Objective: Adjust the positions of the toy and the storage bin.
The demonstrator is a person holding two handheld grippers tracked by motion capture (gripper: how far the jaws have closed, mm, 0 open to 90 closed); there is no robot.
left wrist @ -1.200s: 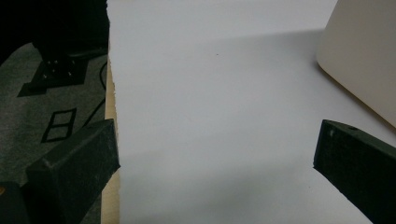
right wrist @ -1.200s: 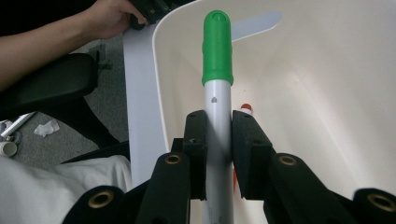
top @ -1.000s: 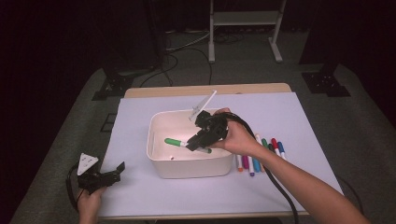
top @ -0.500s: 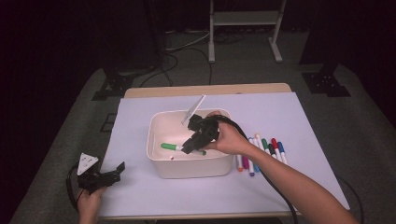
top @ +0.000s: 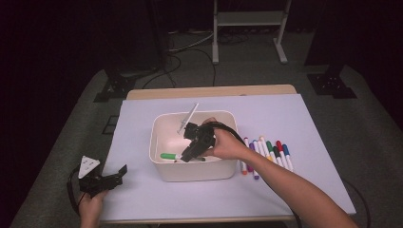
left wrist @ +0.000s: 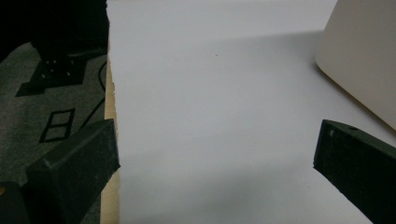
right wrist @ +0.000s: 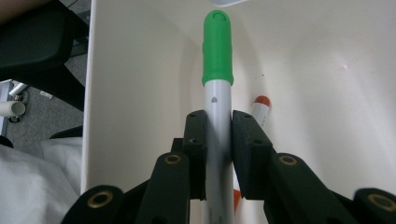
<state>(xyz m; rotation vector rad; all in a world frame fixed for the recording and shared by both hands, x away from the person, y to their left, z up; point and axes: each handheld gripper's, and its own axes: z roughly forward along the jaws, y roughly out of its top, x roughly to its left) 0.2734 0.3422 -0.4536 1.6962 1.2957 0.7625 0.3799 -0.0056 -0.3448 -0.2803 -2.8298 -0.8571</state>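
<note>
Holding a green-capped marker (right wrist: 218,107) tight, the right gripper (top: 190,153) sits down inside the white bin (top: 159,142). From the right gripper view you can see the grey barrel running straight up the gap between the two black jaws, both pads pressed against its sides, with the green cap sticking out well past the tips toward the bin's far wall. So it's grabbed around the middle of the barrel, not by the cap. An orange-capped marker (right wrist: 259,108) lies on the bin floor just beside and under it.

Over in the high view the green cap pokes out to the left of the gripper. A row of markers (top: 266,154) lies on the white sheet (top: 313,123) right of the bin.

Left gripper (top: 105,180) rests at the sheet's near left corner, jaws spread wide with nothing between them.
</note>
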